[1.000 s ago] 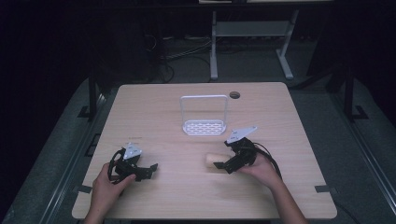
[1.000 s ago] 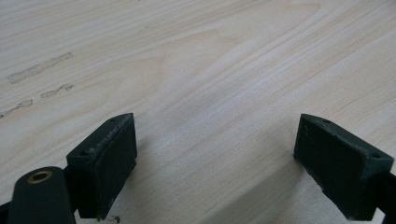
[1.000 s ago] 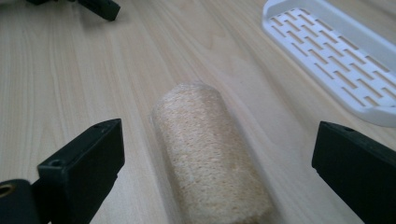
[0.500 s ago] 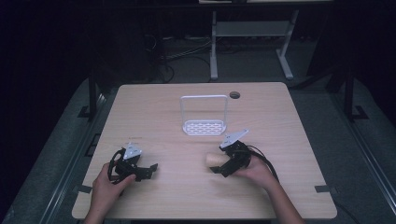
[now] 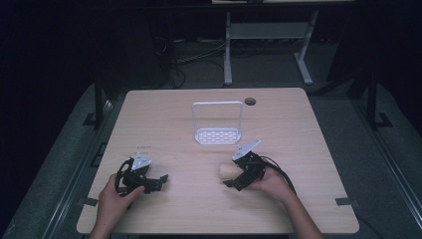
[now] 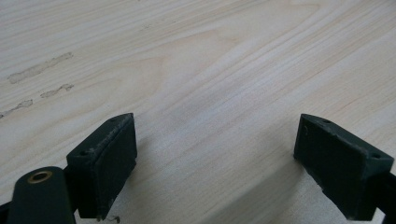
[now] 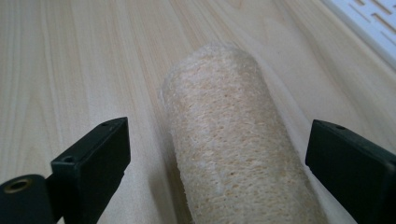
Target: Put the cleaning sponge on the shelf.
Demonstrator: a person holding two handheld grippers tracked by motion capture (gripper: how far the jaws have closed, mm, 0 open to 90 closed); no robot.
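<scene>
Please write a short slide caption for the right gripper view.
Open right gripper straddling a beige loofah roll lying on the wooden table.

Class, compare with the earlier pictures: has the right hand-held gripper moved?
Yes. The right hand-held gripper has shifted toward the person and leftward, away from the white rack.

Light wood-grain table [image 5: 308, 149], rectangular with rounded corners, 1 round dark cable port [image 5: 250, 101] near the far edge. Room is dim; light falls mostly on the tabletop, the surroundings go near black. Grey floor [image 5: 378, 164] on both sides, with dark rails [image 5: 74, 184] running along the table's left and right. Beyond the far edge: a pale metal frame [image 5: 263, 35] with 2 legs and a low shelf, plus loose cables [image 5: 194, 55] on the floor to its left. Faint scuff marks [image 6: 39, 70] on the wood in the left gripper view.
</scene>
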